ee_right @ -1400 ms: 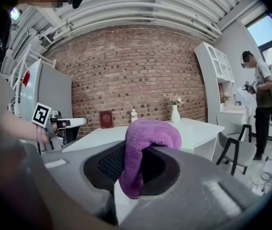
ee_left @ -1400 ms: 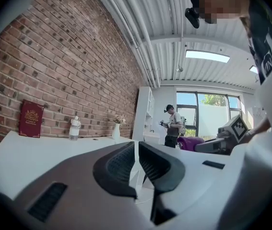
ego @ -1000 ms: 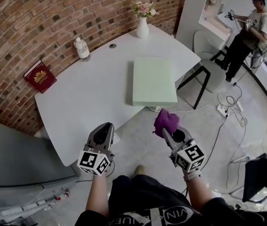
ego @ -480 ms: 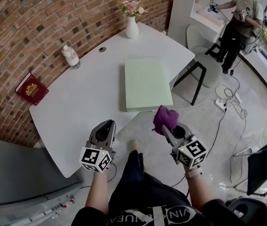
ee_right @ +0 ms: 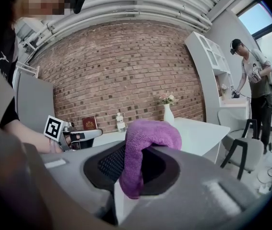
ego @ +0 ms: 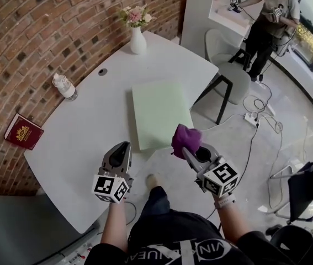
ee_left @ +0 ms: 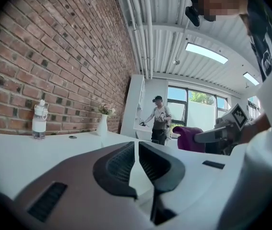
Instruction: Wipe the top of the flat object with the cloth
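Note:
A pale green flat slab (ego: 160, 112) lies on the white table (ego: 84, 137), its near edge close to the table's front rim. My right gripper (ego: 185, 149) is shut on a purple cloth (ego: 184, 137), held just off the slab's near right corner, over the floor. In the right gripper view the purple cloth (ee_right: 145, 143) bulges between the jaws. My left gripper (ego: 121, 150) is shut and holds nothing, hovering over the table's front edge to the left of the slab. The left gripper view shows its jaws closed together, with the purple cloth (ee_left: 189, 138) off to the right.
A white vase of flowers (ego: 137, 37) stands at the table's far end, a small bottle (ego: 64, 86) near the brick wall, a red book (ego: 23, 131) at the left. A grey chair (ego: 228, 76) stands right of the table, cables (ego: 255, 120) lie on the floor, and a person (ego: 269, 15) stands beyond.
Both grippers have come closer to the table; the slab now lies just ahead of the cloth. The left gripper has moved over the table's edge. Neither jaw state changed.

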`<act>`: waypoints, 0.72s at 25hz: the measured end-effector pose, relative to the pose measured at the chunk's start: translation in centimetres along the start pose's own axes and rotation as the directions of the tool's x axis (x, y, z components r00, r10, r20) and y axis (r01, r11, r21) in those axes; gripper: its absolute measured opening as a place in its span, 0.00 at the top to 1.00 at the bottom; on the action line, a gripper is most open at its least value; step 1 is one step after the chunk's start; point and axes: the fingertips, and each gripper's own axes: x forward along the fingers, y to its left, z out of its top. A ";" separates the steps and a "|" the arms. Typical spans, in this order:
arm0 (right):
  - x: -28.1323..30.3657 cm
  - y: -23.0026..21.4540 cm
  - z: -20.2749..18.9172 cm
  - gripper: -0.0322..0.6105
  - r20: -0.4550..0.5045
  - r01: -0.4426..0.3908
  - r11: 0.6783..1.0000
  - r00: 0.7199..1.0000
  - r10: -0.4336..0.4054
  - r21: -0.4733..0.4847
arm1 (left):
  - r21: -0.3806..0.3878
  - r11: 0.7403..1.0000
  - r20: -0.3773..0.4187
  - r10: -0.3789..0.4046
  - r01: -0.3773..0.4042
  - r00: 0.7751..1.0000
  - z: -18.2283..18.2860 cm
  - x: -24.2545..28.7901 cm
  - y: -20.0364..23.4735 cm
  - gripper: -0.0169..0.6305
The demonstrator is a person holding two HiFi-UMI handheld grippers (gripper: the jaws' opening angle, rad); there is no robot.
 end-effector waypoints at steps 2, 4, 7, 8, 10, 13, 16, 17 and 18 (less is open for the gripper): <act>1.2 -0.6 0.4 0.85 -0.011 0.003 1.000 1.000 -0.003 0.005 | 0.000 1.000 -0.007 -0.014 0.014 1.000 0.2 1.4 0.7 0.93; 2.5 -1.0 0.9 0.85 -0.022 -0.001 1.000 1.000 0.001 0.012 | 0.000 1.000 -0.010 -0.022 0.022 1.000 0.4 2.6 1.5 0.93; 4.6 -1.8 1.6 0.85 -0.044 -0.007 1.000 0.999 0.008 0.015 | -0.012 1.000 -0.010 -0.024 0.024 1.000 0.8 4.3 3.0 0.93; 5.3 -2.1 1.8 0.85 -0.049 -0.008 1.000 0.999 0.009 0.018 | -0.012 1.000 -0.014 -0.025 0.025 1.000 0.8 4.7 3.5 0.93; 6.9 -2.7 2.1 0.85 -0.059 -0.009 1.000 0.998 0.010 0.024 | -0.006 1.000 -0.024 -0.026 0.026 0.999 0.7 5.6 4.6 0.93; 9.9 -3.4 2.4 0.85 -0.090 -0.016 1.000 0.996 0.019 0.026 | 0.004 1.000 -0.042 -0.022 0.022 0.999 0.5 6.8 6.3 0.93; 13.0 -3.8 2.5 0.85 -0.143 -0.033 0.998 0.989 0.040 0.048 | 0.021 0.999 -0.071 -0.034 0.035 0.997 -0.3 8.0 7.2 0.93; 14.1 -4.0 2.5 0.85 -0.164 -0.041 0.997 0.985 0.050 0.061 | 0.024 0.999 -0.079 -0.040 0.042 0.996 -0.6 8.4 7.4 0.93; 15.2 -4.3 2.6 0.85 -0.187 -0.049 0.996 0.980 0.062 0.076 | 0.026 0.999 -0.088 -0.044 0.047 0.995 -0.9 8.8 7.5 0.93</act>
